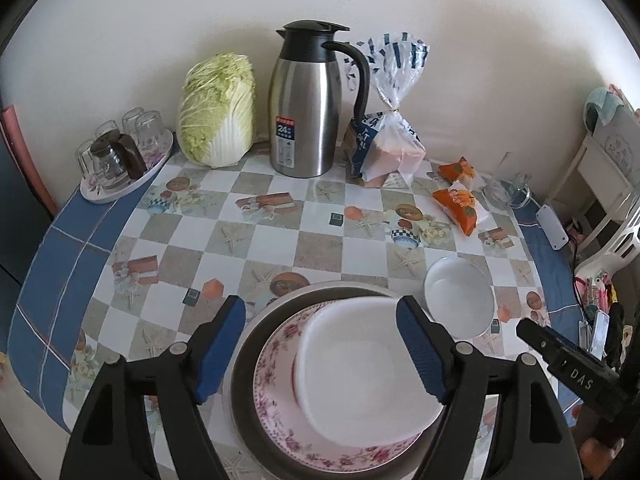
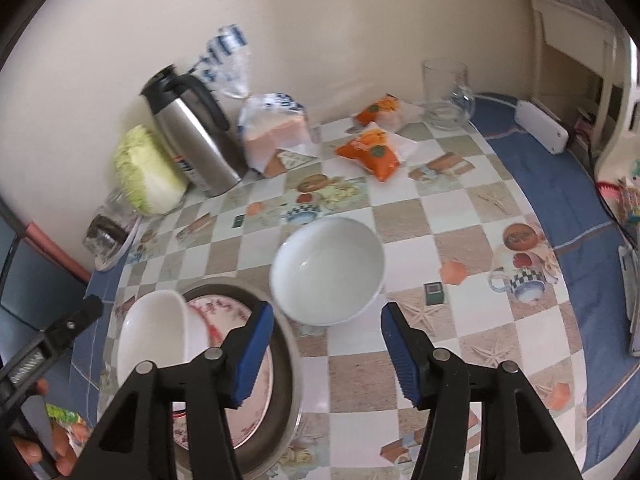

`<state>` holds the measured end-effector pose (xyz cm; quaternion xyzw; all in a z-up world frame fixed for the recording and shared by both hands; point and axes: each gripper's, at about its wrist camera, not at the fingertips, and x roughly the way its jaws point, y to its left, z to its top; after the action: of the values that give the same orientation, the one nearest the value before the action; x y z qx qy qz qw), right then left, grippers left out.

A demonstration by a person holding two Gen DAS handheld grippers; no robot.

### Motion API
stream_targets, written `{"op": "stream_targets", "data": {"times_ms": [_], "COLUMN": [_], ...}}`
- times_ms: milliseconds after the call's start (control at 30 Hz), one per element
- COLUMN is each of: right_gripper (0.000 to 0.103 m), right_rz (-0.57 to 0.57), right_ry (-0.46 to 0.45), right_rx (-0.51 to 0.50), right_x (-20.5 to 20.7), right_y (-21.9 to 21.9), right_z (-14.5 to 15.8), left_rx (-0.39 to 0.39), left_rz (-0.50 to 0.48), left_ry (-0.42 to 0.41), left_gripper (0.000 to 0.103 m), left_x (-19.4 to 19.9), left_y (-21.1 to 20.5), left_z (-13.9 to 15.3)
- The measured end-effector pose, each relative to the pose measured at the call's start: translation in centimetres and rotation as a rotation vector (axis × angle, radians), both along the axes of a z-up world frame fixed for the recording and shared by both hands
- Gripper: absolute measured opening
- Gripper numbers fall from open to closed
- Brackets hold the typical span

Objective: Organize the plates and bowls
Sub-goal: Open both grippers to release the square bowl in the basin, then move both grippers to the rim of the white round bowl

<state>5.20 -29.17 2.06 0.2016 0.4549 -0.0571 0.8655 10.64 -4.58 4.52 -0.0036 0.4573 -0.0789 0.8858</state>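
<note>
In the left wrist view a stack stands close below me: a metal dish [image 1: 240, 368], a pink floral plate [image 1: 280, 420] in it, and a white bowl [image 1: 368, 364] on the plate, off-centre to the right. My left gripper [image 1: 320, 308] hangs open over this stack, its pads clear of the bowl. A second white bowl [image 1: 460, 296] stands alone on the table to the right. In the right wrist view that lone bowl [image 2: 328, 268] lies just beyond my open right gripper [image 2: 326, 312], with nothing between the pads. The stack's bowl [image 2: 160, 332] looks tilted at the left.
Along the wall stand a steel thermos jug [image 1: 304, 120], a cabbage [image 1: 218, 112], a bagged loaf [image 1: 392, 140], two orange packets [image 1: 460, 200] and a glass mug [image 1: 508, 188]. A tray of glasses [image 1: 120, 160] sits far left. A white chair [image 1: 616, 216] stands off the table's right edge.
</note>
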Motion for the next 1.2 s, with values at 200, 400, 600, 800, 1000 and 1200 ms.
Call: {"op": "stream_targets", "data": {"times_ms": [200,400,600,800,1000,1200], "right_gripper": [0.085,0.098,0.103,0.103,0.103,0.103], "right_rz": [-0.049,-0.084,-0.119,-0.138,-0.138,-0.137], "right_ry": [0.022,0.042,0.051,0.053,0.060,0.079], "right_rx": [0.016,0.018,0.016,0.005,-0.008,-0.006], "right_x": [-0.1,0.0,0.2,0.4,0.9,1.6], "right_y": [-2.2,-4.0,-5.4,-6.4,-6.9,-7.2], "right_z": [-0.9,-1.9,-2.6,-3.0,-3.4,-4.1], "left_rx": [0.002,0.039,0.060,0.051,0.061,0.108], "left_rz": [-0.017,-0.026,-0.051,-0.058,-0.111,-0.157], "left_ry": [0.048,0.091,0.140,0.175,0.205,0.243], "left_gripper": [0.091,0.092,0.097,0.097,0.097,0.097], "left_x": [1.9,3.6,5.0,6.4,7.8,8.9], "left_y": [-2.3,-4.8,-7.4,-9.6,-11.9,-14.1], "left_z": [0.2,-0.4,-1.6,-2.8,-3.9,-5.2]}}
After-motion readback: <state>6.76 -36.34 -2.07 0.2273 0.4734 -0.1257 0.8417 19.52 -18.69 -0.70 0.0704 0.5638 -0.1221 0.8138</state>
